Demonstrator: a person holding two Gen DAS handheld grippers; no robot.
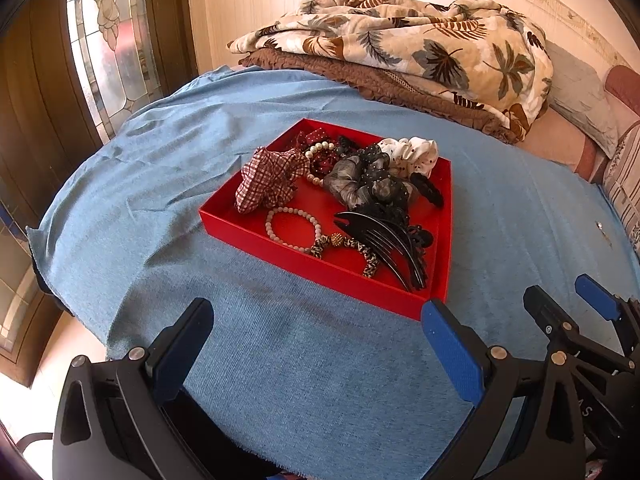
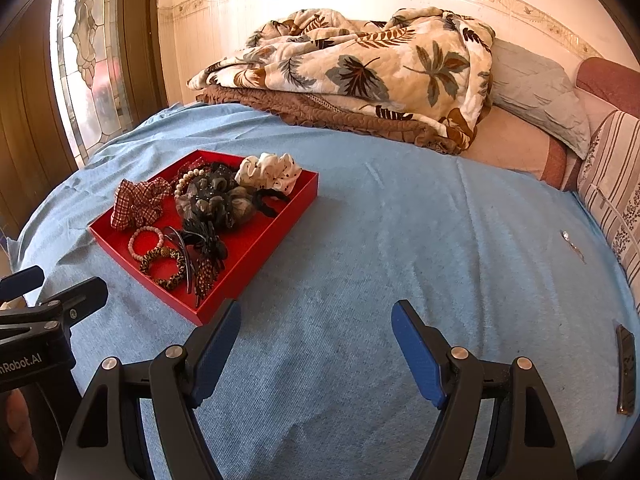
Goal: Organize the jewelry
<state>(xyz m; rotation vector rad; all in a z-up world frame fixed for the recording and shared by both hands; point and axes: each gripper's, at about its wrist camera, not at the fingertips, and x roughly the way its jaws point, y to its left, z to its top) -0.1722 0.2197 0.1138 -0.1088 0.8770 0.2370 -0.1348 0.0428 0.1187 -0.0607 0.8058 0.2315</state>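
Resting on a bed spread with a blue cloth (image 1: 280, 360), a shallow red tray (image 1: 320, 266) serves as the landmark for everything else. Heaped inside it, so that they stay together and do not scatter over the bedding, are a red checked scrunchie (image 1: 266, 180) at the tray's left side, a white dotted scrunchie (image 1: 412, 154) at its far corner, a grey gauzy scrunchie (image 1: 360, 182) in the middle, a pale bead bracelet (image 1: 292, 228) near the front wall, a leopard-print hair tie (image 1: 348, 250) beside that, and a black hair comb (image 1: 386, 246) toward the tray's right front. Everything seems already gathered, so the sorting looks largely done, though the pile is tangled.

Just in front of the tray hangs the left gripper (image 1: 324, 336), its blue-padded jaws spread wide and holding nothing. To the tray's right and nearer the viewer is the right gripper (image 2: 316, 340), equally wide open and empty, probably poised for a next pick.

Well to the right of the tray, a small silvery trinket (image 2: 570, 242), too small to identify, lies loose on the cloth, and may belong in the tray. Beyond the tray, a leaf-print blanket (image 2: 360, 64) is piled against the wall.
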